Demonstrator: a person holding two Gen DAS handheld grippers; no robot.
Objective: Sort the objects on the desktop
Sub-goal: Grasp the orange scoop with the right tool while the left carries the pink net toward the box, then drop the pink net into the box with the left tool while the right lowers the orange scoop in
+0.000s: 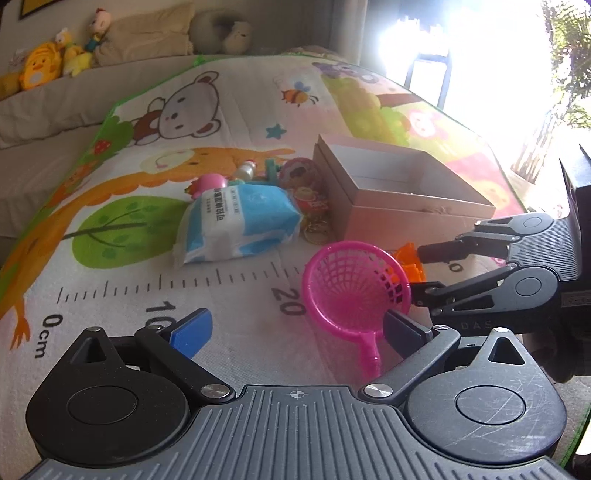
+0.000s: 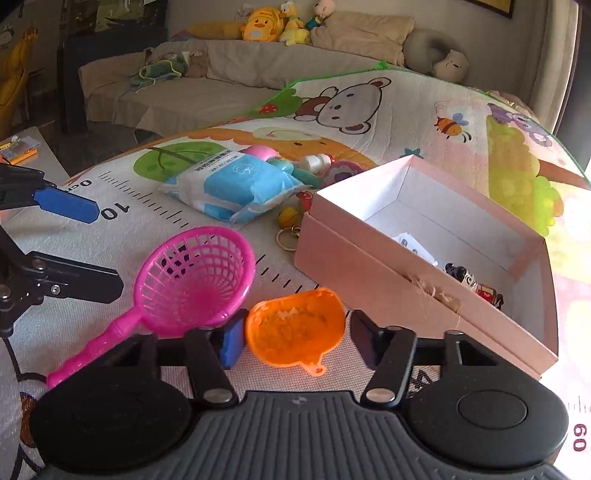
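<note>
A pink toy strainer point(image 1: 354, 284) lies on the cartoon mat; it also shows in the right wrist view point(image 2: 192, 273). An orange toy cup point(image 2: 295, 328) lies beside it, between the open jaws of my right gripper point(image 2: 295, 338), which do not grip it. My left gripper point(image 1: 295, 332) is open, low over the mat, with the strainer's handle near its right finger. A pink cardboard box point(image 2: 369, 273) stands open to the right and holds a few small items point(image 2: 469, 280). A blue-white tissue pack point(image 1: 236, 221) and small toys point(image 1: 295, 173) lie behind.
A keychain with a ring point(image 2: 290, 229) lies by the box's left wall. A sofa with plush toys point(image 2: 266, 26) and pillows stands behind the mat. Bright window glare point(image 1: 480, 55) washes out the right side of the left wrist view.
</note>
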